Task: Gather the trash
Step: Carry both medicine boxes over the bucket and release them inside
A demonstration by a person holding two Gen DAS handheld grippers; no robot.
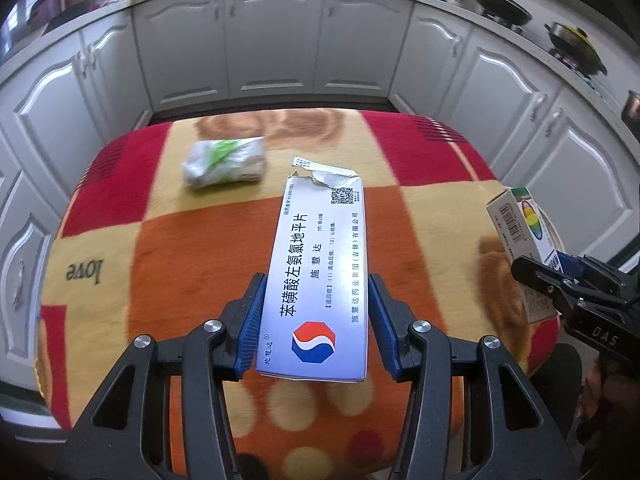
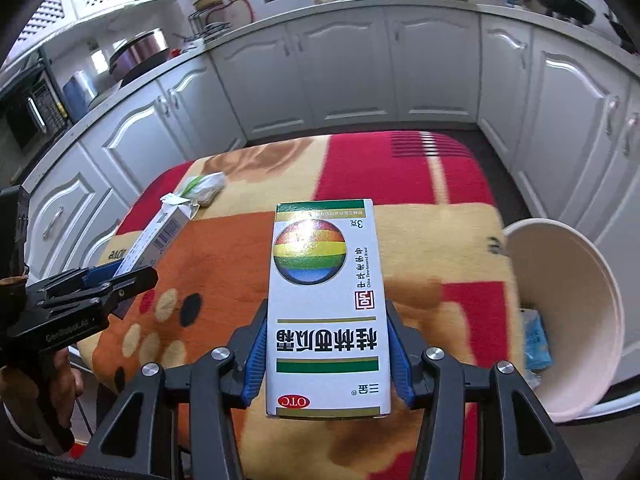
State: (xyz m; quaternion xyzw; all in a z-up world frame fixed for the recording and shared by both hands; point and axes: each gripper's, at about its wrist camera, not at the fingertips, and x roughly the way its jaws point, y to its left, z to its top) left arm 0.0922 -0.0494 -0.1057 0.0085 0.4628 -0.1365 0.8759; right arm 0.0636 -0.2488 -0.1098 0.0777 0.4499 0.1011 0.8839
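Note:
My left gripper [image 1: 316, 280] is shut on a long white medicine box with a torn far end [image 1: 320, 268], held above the table; the box also shows in the right wrist view [image 2: 158, 236]. My right gripper [image 2: 326, 306] is shut on a white box with a rainbow ball print [image 2: 326, 304], which also shows in the left wrist view [image 1: 524, 236] at the right. A crumpled white and green wrapper [image 1: 224, 162] lies on the far left of the table, and shows small in the right wrist view [image 2: 206, 188]. A white trash bin [image 2: 568, 320] stands at the table's right edge with blue litter inside.
The table wears a red, orange and cream blanket [image 1: 192, 248]. White kitchen cabinets [image 1: 276, 44] ring the table, with pans [image 1: 504, 4] and pots on the counter. A narrow floor gap separates table and cabinets.

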